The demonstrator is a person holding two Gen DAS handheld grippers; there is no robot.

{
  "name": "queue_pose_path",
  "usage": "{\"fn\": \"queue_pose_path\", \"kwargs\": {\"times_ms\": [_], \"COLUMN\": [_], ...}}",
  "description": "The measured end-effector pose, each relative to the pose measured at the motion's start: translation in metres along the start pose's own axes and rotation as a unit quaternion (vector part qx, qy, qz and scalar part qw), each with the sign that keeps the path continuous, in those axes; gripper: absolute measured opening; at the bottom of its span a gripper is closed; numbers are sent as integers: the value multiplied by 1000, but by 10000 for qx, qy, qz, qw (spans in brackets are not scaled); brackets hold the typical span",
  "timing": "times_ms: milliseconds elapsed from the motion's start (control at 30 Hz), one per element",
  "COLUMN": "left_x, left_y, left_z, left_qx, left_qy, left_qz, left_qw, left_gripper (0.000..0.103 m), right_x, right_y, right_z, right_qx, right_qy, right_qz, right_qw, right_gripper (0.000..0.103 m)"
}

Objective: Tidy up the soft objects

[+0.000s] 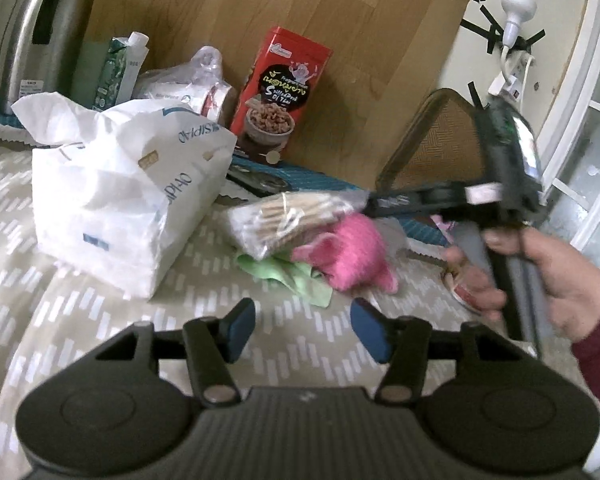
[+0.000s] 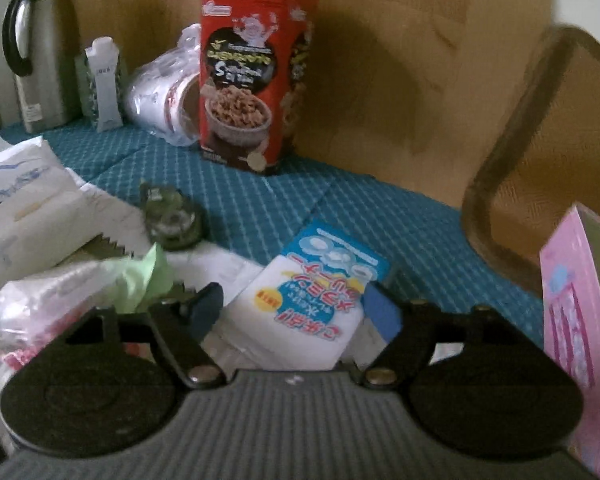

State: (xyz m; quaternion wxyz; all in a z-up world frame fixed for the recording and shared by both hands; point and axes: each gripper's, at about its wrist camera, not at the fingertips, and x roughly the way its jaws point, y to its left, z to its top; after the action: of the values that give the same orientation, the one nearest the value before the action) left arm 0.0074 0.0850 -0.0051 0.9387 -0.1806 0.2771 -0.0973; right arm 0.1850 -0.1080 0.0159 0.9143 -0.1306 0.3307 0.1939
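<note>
Wood panel (image 1: 284, 12) stands at the back, and before it the worktop carries a beige patterned cloth (image 1: 80, 320) and a teal checked mat (image 2: 340, 208). On the left of the mat stands a steel thermos jug (image 1: 40, 40) with a small carton (image 1: 120, 68) near it. A big white plastic bag (image 1: 116, 184) with blue letters lies on the beige cloth. A red tin (image 1: 280, 88) with a food picture stands upright on the mat, just beside a clear bag of paper cups (image 2: 160, 96). At the right edge a pink box (image 2: 572, 320) stands upright.

A pink soft toy (image 1: 348, 256) lies on the beige cloth, touching a light green cloth (image 1: 284, 276) and a clear packet of cotton swabs (image 1: 284, 216) that rests partly over both. A white sponge pack (image 2: 316, 300) with a blue label lies at the edge of the mat.

The left gripper (image 1: 302, 330) has its blue pads apart with nothing between them, and it hovers over the beige cloth, near the pink toy. The right gripper (image 2: 296, 312), held by a hand (image 1: 540, 284) in a dark red sleeve, has its jaws wide apart; the sponge pack is seen between them, but the pads do not press it.
</note>
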Motion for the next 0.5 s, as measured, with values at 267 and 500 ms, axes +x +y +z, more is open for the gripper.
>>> {"fn": "queue_pose_path", "kwargs": {"times_ms": [267, 500], "left_x": [0, -2], "left_y": [-2, 8], "left_z": [-1, 0], "left_qx": [24, -269], "left_qy": [38, 54], "left_qz": [133, -4], "left_qw": [9999, 9996], "left_gripper": [54, 54], "right_x": [-42, -111], "right_y": [5, 5], "right_z": [-26, -58], "right_qx": [-363, -261], "right_qy": [213, -845], "right_qz": [447, 766], "right_qw": [9981, 9931], "right_gripper": [79, 84]}}
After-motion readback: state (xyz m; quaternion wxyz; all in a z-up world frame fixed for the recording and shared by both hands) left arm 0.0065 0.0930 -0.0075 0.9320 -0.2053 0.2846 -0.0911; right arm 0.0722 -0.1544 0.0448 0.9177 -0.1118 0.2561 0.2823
